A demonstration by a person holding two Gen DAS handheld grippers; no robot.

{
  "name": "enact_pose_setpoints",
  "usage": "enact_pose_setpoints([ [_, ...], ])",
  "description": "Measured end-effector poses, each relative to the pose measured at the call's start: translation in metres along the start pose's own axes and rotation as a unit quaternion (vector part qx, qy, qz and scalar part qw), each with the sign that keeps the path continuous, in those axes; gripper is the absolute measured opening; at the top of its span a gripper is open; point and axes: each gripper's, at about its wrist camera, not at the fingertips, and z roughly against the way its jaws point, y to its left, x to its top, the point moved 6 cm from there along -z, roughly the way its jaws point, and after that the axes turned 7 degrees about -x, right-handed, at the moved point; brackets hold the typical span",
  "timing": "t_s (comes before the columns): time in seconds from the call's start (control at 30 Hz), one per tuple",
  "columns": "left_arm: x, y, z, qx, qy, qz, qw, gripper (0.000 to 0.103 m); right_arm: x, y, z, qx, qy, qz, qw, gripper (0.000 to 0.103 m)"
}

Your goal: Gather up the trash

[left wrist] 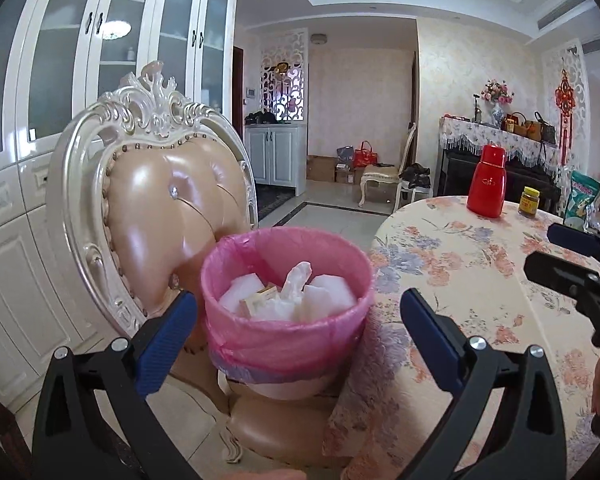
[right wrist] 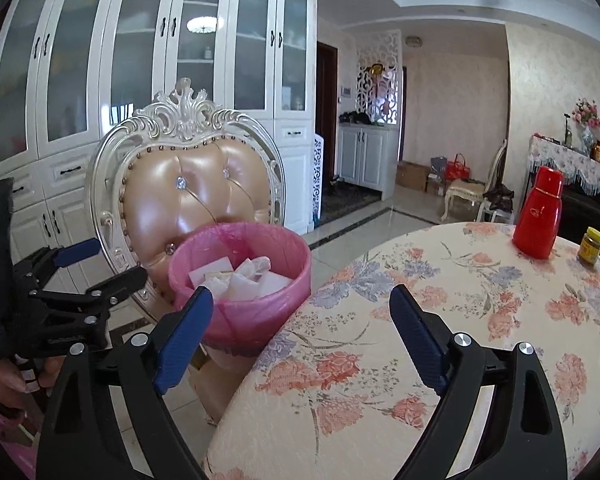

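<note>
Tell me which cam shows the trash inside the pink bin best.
Left wrist: it faces the bin head-on, so the white wrappers and a small tan box show clearly. Right wrist sees the bin from the side; its near rim and one tong finger hide some of the contents.

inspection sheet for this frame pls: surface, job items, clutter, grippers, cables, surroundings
Surface: round table, floral cloth.
Job's things: pink-lined bin on chair seat, holding tissues and a small box.
Clutter: red flask, jar at the table's far edge; green packet.
Grippers: left gripper open, empty; right gripper open, empty.
Cables: nothing seen.
Surroundings: white cabinets, tiled floor.
</note>
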Motion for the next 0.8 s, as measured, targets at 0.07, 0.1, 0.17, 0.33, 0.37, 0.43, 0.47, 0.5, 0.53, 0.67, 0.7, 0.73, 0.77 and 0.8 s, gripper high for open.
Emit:
enact_pose_setpoints([
  [0.07, 0.002, -0.006, 0.007, 0.000, -0.005, -0.006, 1.0000, 0.098, 0.001, -0.004, 0.003, -0.006, -0.003, 0.007, 1.000, 0.085],
  [0.1, 0.004, -0.011, 0.011, 0.002, -0.009, -0.010, 0.9999, 0.098, 0.001, -0.007, 0.003, -0.007, -0.001, 0.006, 1.000, 0.085],
  [0.17, 0.006, -0.019, 0.018, 0.001, -0.012, -0.019, 0.9998, 0.098, 0.000, -0.013, 0.003, -0.005, 0.002, 0.000, 1.000, 0.085],
  [0.33, 0.011, -0.027, 0.028, -0.003, -0.017, -0.012, 0.9998, 0.098, 0.001, -0.022, 0.006, 0.002, -0.002, -0.013, 1.000, 0.085],
  [0.37, 0.013, -0.027, 0.030, -0.006, -0.018, -0.009, 0.9998, 0.098, 0.001, -0.022, 0.007, 0.008, -0.004, -0.013, 1.000, 0.085],
  [0.43, 0.014, -0.028, 0.032, -0.006, -0.020, -0.007, 0.9998, 0.098, 0.000, -0.019, 0.008, 0.012, -0.007, -0.009, 1.000, 0.085],
  [0.47, 0.015, -0.029, 0.033, -0.005, -0.022, -0.007, 0.9997, 0.098, 0.000, -0.018, 0.008, 0.015, -0.009, -0.008, 1.000, 0.085],
  [0.5, 0.015, -0.029, 0.035, -0.005, -0.023, -0.006, 0.9997, 0.098, 0.000, -0.017, 0.009, 0.022, -0.011, -0.007, 1.000, 0.085],
  [0.53, 0.015, -0.029, 0.035, -0.006, -0.024, -0.004, 0.9997, 0.098, 0.001, -0.015, 0.010, 0.028, -0.013, -0.007, 0.999, 0.085],
  [0.67, 0.015, -0.025, 0.039, -0.004, -0.026, 0.005, 0.9996, 0.098, 0.002, -0.009, 0.014, 0.041, -0.021, 0.002, 0.999, 0.085],
  [0.7, 0.014, -0.024, 0.040, -0.002, -0.027, 0.010, 0.9996, 0.098, 0.001, -0.006, 0.014, 0.044, -0.022, 0.003, 0.999, 0.085],
  [0.73, 0.014, -0.023, 0.041, 0.000, -0.028, 0.012, 0.9995, 0.098, 0.001, -0.006, 0.014, 0.047, -0.022, 0.003, 0.999, 0.085],
  [0.77, 0.014, -0.022, 0.042, 0.001, -0.029, 0.013, 0.9995, 0.098, 0.001, -0.004, 0.013, 0.050, -0.022, 0.003, 0.998, 0.085],
  [0.8, 0.014, -0.021, 0.044, 0.005, -0.031, 0.014, 0.9994, 0.098, 0.001, -0.003, 0.013, 0.050, -0.021, 0.004, 0.998, 0.085],
])
